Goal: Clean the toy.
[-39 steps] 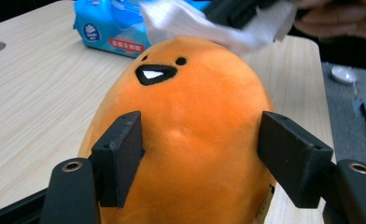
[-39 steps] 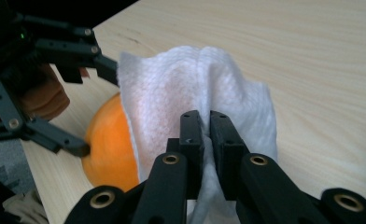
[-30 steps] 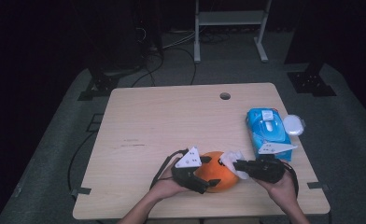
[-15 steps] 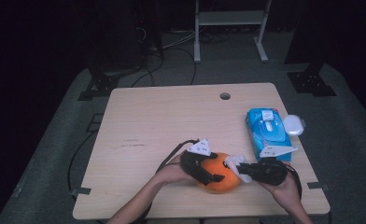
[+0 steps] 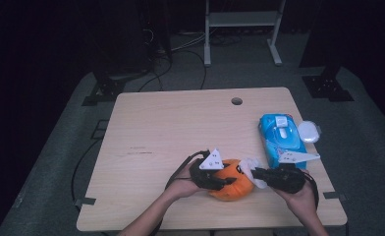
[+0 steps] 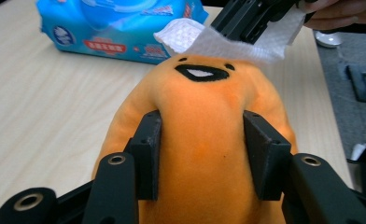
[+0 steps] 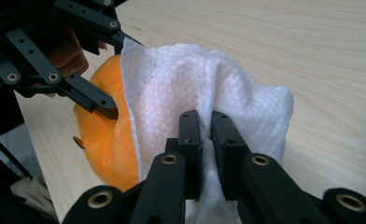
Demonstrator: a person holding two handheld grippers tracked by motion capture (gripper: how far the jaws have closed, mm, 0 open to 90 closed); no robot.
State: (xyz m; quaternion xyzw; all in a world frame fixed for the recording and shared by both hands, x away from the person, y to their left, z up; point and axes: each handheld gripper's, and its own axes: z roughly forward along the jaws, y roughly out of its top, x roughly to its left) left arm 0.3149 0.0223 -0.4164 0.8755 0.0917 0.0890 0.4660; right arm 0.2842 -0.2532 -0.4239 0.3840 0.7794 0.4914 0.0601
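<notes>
High view: the orange plush (image 5: 230,186) has just been clamped by the left gripper (image 5: 223,183), the wipe (image 5: 252,169) is pinched by the right gripper (image 5: 257,173), and wiping strokes are judged due next.

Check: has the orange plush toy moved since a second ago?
Yes. The orange plush toy sits slightly nearer the table's front edge than before, now squeezed by the left gripper, whose fingers just closed on it.

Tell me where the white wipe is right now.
The white wipe is pinched in the right gripper, pressed against the orange plush toy near the table's front edge.
</notes>
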